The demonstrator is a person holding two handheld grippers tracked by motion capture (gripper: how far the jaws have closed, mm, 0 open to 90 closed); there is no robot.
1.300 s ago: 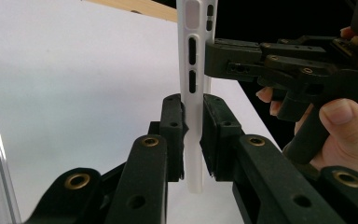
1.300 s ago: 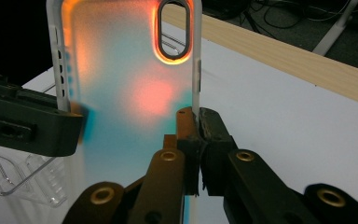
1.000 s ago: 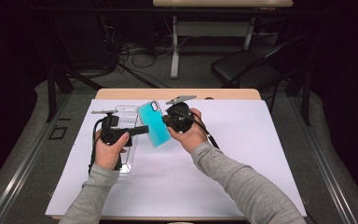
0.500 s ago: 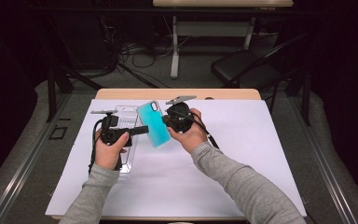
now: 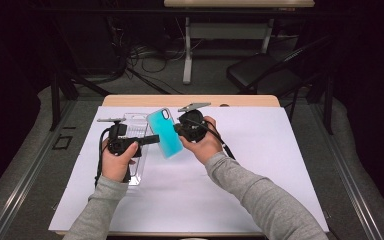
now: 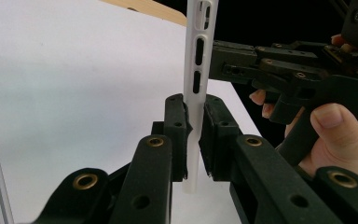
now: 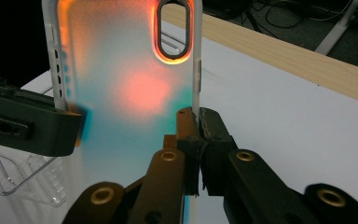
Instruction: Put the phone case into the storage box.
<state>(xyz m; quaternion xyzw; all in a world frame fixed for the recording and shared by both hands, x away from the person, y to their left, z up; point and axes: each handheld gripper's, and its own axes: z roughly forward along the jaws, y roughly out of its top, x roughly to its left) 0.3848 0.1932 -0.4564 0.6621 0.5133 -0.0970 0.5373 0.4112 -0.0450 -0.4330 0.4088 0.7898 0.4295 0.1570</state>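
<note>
A teal phone case (image 5: 165,133) is held in the air above a white paper-covered table (image 5: 260,165), gripped from both sides. The left gripper (image 6: 195,140) pinches one long edge of the case, its black jaws pressed onto the thin white rim, which is pierced with slotted button cut-outs. The right gripper (image 7: 198,140) clamps the opposite edge, jaws closed on the rim. Seen from the right gripper view, the case is a frosted, translucent shell with rounded corners and an oval camera opening ringed in black; light glows orange and teal through it. Behind the left hand (image 5: 116,162), a clear, rigid plastic package tray (image 5: 136,131) lies flat on the paper; what it contains cannot be told.
</note>
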